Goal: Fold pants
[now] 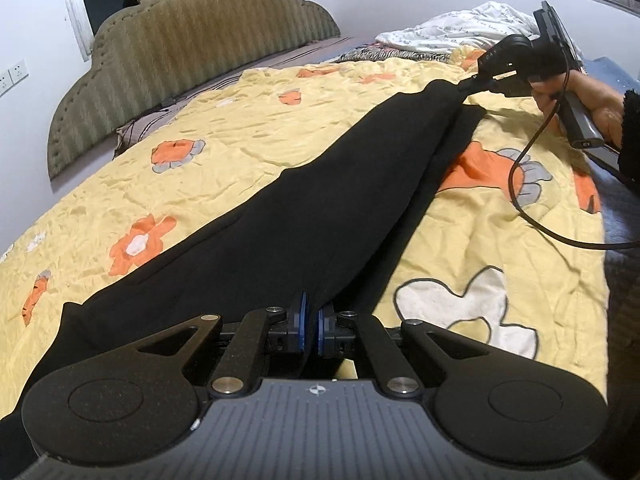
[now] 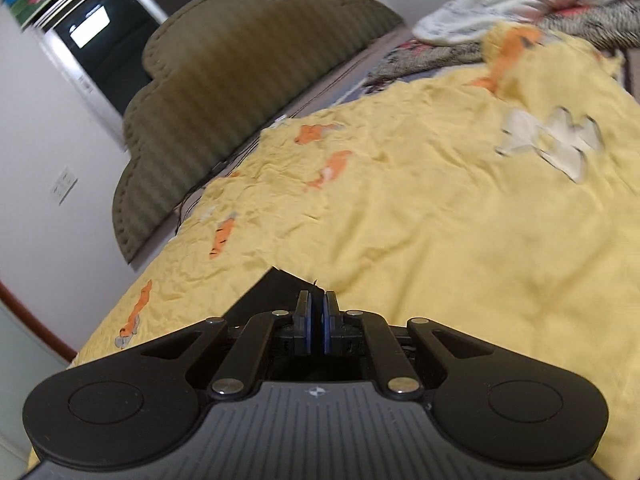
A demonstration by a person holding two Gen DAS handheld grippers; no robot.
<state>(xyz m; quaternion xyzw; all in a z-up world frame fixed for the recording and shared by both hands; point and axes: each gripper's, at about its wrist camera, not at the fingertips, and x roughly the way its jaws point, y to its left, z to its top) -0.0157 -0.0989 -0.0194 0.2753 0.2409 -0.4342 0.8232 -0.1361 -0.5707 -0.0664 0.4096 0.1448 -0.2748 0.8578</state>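
Black pants (image 1: 320, 200) lie stretched lengthwise on a yellow flowered bedspread (image 1: 240, 132). My left gripper (image 1: 311, 320) is shut on the near end of the pants. My right gripper (image 1: 468, 85) is seen across the bed, held by a hand, shut on the far end of the pants, lifting it slightly. In the right wrist view my right gripper (image 2: 318, 312) is shut on a black corner of the pants (image 2: 276, 292); the remainder of the garment is hidden below the gripper.
A green scalloped headboard (image 1: 192, 52) stands along the left wall. Crumpled white and patterned bedding (image 1: 452, 32) is piled at the far end of the bed. A black cable (image 1: 532, 208) hangs from the right gripper over the bedspread.
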